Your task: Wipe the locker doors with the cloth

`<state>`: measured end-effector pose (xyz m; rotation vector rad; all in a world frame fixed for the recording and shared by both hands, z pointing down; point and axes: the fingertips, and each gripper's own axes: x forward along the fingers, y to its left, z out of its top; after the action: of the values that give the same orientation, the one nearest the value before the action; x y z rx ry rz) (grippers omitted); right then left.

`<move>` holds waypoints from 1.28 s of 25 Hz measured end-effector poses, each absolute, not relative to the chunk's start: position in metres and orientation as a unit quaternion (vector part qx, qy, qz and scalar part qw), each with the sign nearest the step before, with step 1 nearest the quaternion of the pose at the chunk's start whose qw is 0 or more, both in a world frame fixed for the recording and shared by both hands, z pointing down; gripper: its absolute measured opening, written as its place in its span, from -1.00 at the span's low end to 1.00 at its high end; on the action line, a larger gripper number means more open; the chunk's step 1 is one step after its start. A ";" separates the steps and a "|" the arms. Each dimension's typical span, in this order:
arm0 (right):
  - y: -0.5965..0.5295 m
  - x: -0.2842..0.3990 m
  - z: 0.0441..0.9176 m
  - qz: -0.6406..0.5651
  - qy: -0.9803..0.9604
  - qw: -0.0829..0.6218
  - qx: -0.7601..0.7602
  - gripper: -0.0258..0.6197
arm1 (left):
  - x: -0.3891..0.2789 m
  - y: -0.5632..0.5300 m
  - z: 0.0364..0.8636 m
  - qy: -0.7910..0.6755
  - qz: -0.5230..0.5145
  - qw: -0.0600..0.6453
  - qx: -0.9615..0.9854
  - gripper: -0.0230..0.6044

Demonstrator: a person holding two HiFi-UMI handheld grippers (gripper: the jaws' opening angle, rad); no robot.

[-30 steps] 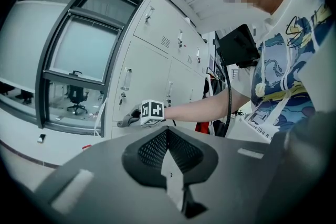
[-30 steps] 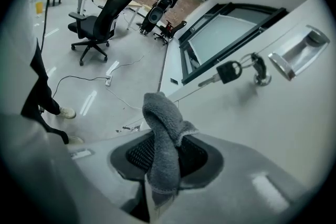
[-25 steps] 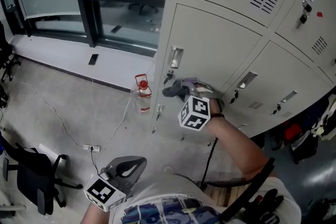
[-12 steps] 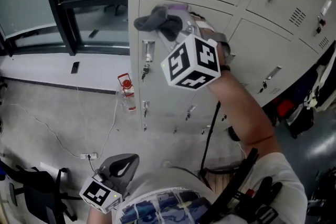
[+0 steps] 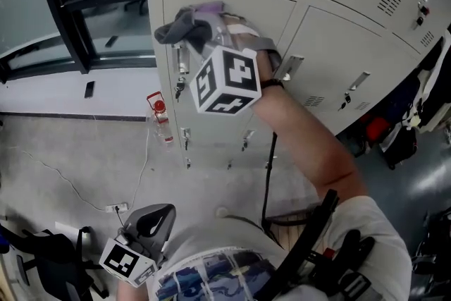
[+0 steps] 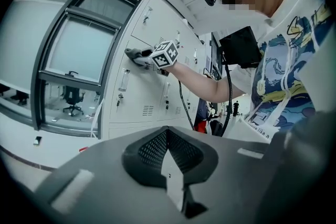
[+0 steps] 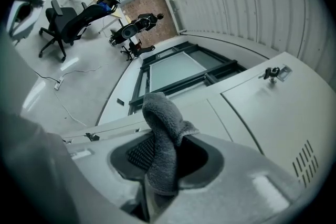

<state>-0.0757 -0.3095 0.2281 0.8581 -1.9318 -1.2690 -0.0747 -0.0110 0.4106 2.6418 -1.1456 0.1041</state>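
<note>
The right gripper (image 7: 159, 186) was raised to the bank of grey lockers, its fingers pinching a dark grey cloth (image 7: 164, 134) between them; the cloth stood up out of the fingers in a loose, folded hump and flopped over toward one side. In the head view the cloth sat at the upper left corner of one locker door (image 5: 273, 15), just above that door's recessed handle (image 5: 182, 58), and whether the fabric actually touched the metal could not be told. The marker cube (image 5: 227, 80) on that gripper faced the camera, with the bare forearm (image 5: 310, 144) running back from it and a black cable (image 5: 267, 173) hanging down below the wrist. The left gripper (image 6: 171, 178) was held low by the person's body, well apart from the lockers, its fingers pressed together with nothing between them. More doors (image 5: 352, 46) with vent slots and keyed locks ran off to the right. A clear bottle with a red cap (image 5: 161, 120) stood on the floor (image 5: 63, 151) beside the lockers' left edge, below a dark-framed window (image 5: 77, 25). A white power strip (image 5: 116, 208) lay on the floor with its cord trailing, and a black office chair (image 5: 42, 261) stood at the lower left.
</note>
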 end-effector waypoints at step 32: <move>-0.287 -0.076 0.285 -0.415 -0.793 0.353 0.272 -0.57 | -0.071 -0.013 0.412 -0.395 0.036 0.129 0.909 -0.92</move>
<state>-0.0761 -0.2870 0.2851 0.7028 -2.0522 -1.0732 -0.0710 -0.0131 0.4122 2.6417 -1.1496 0.1050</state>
